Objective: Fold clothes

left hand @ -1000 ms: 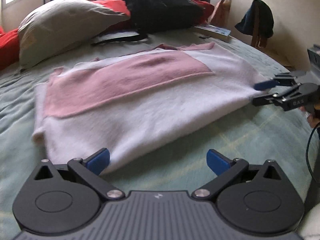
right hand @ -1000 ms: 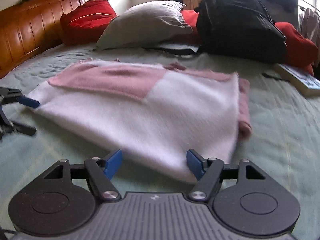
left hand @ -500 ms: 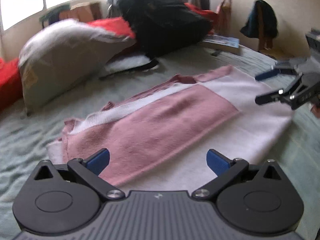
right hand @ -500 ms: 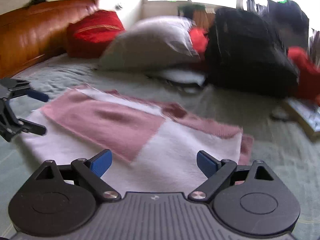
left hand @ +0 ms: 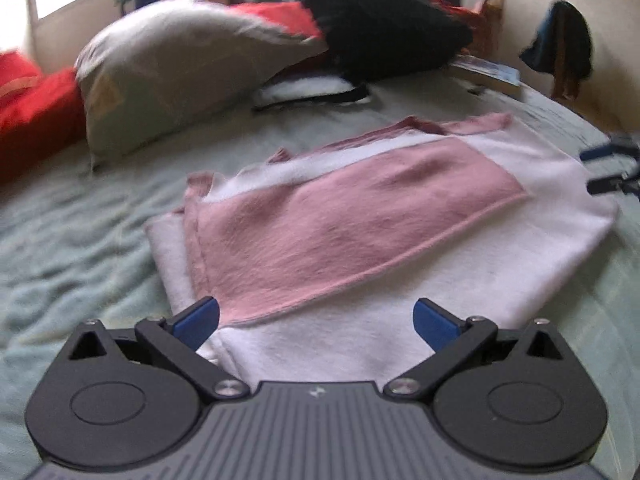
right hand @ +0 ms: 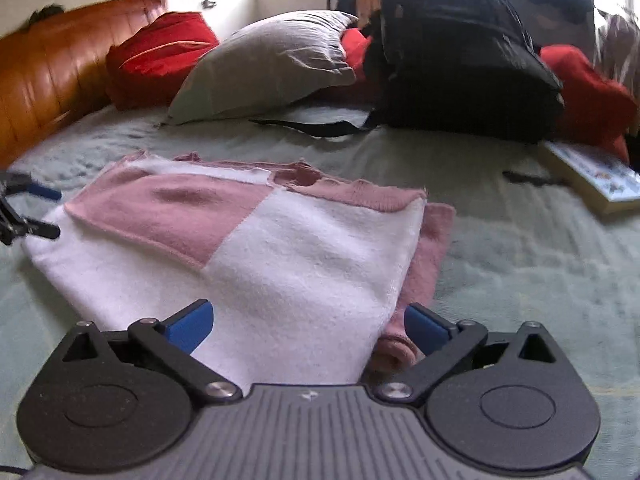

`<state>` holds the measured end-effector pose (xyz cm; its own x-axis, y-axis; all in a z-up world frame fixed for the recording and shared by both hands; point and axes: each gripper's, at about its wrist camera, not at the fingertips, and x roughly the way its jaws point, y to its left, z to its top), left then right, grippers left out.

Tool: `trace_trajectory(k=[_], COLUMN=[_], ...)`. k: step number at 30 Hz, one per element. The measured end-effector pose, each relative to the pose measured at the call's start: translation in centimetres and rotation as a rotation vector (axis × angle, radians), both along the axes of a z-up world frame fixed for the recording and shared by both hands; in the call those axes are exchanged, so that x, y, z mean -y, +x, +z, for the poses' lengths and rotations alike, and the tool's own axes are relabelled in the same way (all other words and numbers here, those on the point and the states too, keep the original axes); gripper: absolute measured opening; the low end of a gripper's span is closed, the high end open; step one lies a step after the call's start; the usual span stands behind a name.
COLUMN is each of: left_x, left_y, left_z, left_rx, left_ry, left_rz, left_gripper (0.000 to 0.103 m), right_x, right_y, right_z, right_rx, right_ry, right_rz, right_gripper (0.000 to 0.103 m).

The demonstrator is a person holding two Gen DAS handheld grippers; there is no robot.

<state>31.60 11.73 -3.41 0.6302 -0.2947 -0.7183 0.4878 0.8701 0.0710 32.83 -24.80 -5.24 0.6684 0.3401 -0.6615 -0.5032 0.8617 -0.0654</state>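
A pink and white sweater lies folded flat on the pale green bedspread. My left gripper hangs open over the sweater's near left corner, its blue fingertips apart with the cloth below them. My right gripper is open too, over the near right corner where a rolled pink sleeve sticks out. Each gripper shows in the other's view at the sweater's far side: the right gripper and the left gripper, both open.
At the head of the bed lie a grey pillow, red cushions and a black backpack with a trailing strap. A book rests at the right. An orange-brown headboard runs along the left.
Both grippers have moved from the sweater's near edge outward toward its corners, and the views have swung. Their jaws stay open, and the sweater has not moved.
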Motion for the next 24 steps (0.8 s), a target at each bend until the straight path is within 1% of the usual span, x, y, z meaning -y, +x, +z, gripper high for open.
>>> trace_trajectory(k=[2, 5, 9, 10, 12, 15, 17, 24], left_x=[1.5, 4.0, 6.8, 7.4, 8.1, 8.8, 9.4, 11.8], left_y=[-2.2, -5.3, -8.8, -9.2, -9.7, -9.7, -9.3, -6.5], left_z=[0.8, 0.8, -1.0, -1.7, -2.9, -4.7, -5.2, -5.9], left_rx=[0.068, 0.162, 0.301, 0.322, 0.332, 0.335, 0.347, 0.370], left_ry=[0.081, 0.250, 0.508, 0.567, 0.640, 0.709, 0.731, 0.754], left_rz=[-0.054, -0.133, -0.230, -0.248, -0.277, -0.304, -0.317, -0.379], left_gripper=[0.102, 0.102, 0.102, 0.102, 0.102, 0.102, 0.102, 0.103], right_x=[-0.9, -2.1, -3.9, -4.3, -5.2, -6.5, -7.4, -10.5], right_y=[-1.2, -3.1, -5.5, -6.1, -6.1, -5.8, -5.5, -4.6], right_z=[0.2, 0.5, 1.0, 1.1, 0.8, 0.1, -0.3, -1.9], right_rx=[0.028, 0.070, 0.126, 0.140, 0.154, 0.172, 0.184, 0.226], right_ry=[-0.072, -0.181, -0.325, -0.362, -0.389, -0.418, -0.437, -0.503], right_rz=[0.020, 0.050, 0.091, 0.101, 0.116, 0.138, 0.152, 0.203], right_gripper=[0.103, 0.103, 0.103, 0.103, 0.103, 0.103, 0.103, 0.103])
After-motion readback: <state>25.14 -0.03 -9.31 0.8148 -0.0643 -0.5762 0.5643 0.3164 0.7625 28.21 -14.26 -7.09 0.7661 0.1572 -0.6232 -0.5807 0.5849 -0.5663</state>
